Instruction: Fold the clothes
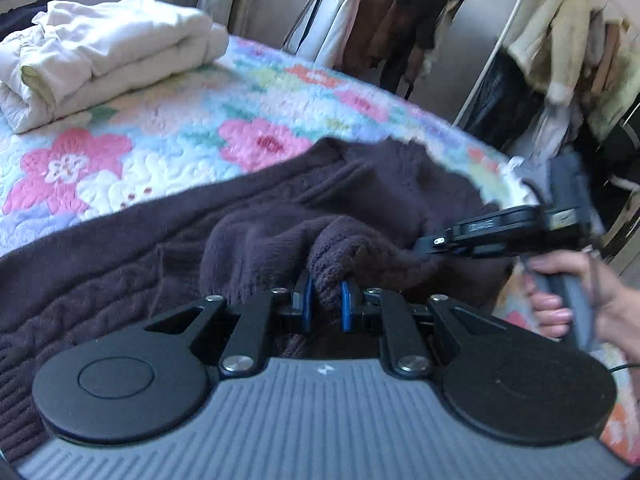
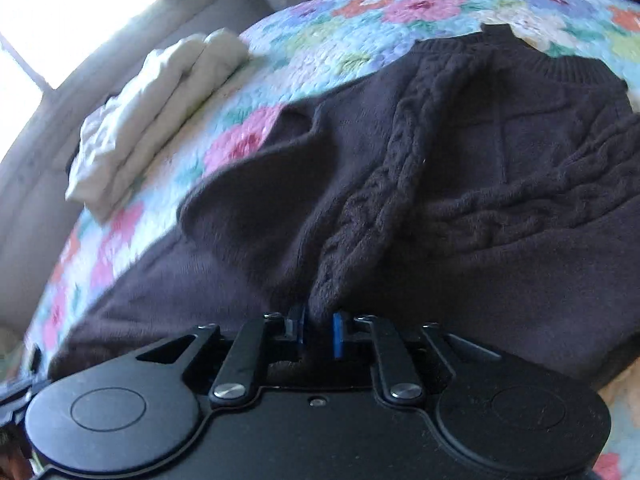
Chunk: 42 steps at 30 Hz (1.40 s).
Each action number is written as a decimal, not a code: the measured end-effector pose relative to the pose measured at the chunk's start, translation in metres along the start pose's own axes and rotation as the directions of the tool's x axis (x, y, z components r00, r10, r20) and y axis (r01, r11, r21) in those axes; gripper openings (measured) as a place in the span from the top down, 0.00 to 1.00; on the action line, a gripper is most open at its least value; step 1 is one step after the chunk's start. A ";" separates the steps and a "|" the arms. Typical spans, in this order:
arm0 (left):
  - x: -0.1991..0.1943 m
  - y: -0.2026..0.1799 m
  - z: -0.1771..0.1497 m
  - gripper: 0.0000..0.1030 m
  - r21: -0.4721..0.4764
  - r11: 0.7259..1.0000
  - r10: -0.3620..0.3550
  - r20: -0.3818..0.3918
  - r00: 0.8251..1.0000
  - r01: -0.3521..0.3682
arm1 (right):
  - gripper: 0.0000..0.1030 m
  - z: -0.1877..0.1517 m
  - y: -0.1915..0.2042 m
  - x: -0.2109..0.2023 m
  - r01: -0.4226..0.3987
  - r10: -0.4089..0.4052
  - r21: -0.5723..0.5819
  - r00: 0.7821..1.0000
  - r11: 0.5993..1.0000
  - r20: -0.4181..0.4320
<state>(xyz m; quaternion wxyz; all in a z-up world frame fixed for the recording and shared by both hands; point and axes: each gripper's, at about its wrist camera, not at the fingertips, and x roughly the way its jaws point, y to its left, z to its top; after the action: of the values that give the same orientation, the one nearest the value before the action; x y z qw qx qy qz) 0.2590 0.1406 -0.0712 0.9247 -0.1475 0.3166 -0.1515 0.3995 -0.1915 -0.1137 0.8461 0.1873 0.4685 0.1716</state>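
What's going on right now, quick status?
Left gripper shut on sweater. Right gripper shut on it too. Sweater bunched on floral quilt. Folded white bedding lies well clear.

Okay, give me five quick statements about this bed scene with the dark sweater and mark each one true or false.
1. The left gripper is shut on a bunch of the dark sweater. True.
2. The right gripper is open and holds nothing. False: it pinches the sweater's cable-knit fabric.
3. A folded white garment lies on the floral quilt. True.
4. The sweater is bright red. False: it is dark brownish purple.
5. The white garment lies on top of the sweater. False: it sits apart from it, on the quilt.
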 end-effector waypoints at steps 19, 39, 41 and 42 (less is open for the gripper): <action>0.007 0.025 0.000 0.71 -0.079 0.997 -0.036 -0.298 0.954 0.013 | 0.55 0.007 -0.014 0.018 -0.073 0.075 0.130 0.997 0.989 -0.012; 0.011 0.077 -0.007 0.58 -0.083 0.995 0.029 -0.295 0.955 -0.056 | 0.71 0.022 -0.004 0.004 0.188 -0.184 -0.037 0.978 0.981 0.099; 0.016 0.069 -0.009 0.49 -0.057 0.998 0.021 -0.304 0.952 -0.040 | 0.67 0.015 -0.016 -0.001 0.114 -0.122 0.078 0.988 0.990 0.097; 0.021 0.066 -0.012 0.46 -0.049 0.998 0.022 -0.314 0.949 -0.040 | 0.65 0.011 -0.019 -0.003 0.078 -0.089 0.116 0.991 0.990 0.095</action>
<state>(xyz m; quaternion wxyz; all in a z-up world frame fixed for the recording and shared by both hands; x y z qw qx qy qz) 0.2794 0.1913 -0.1161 0.8605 -0.1419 0.4658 -0.1498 0.4097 -0.2115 -0.1156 0.8632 0.2230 0.4418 0.0999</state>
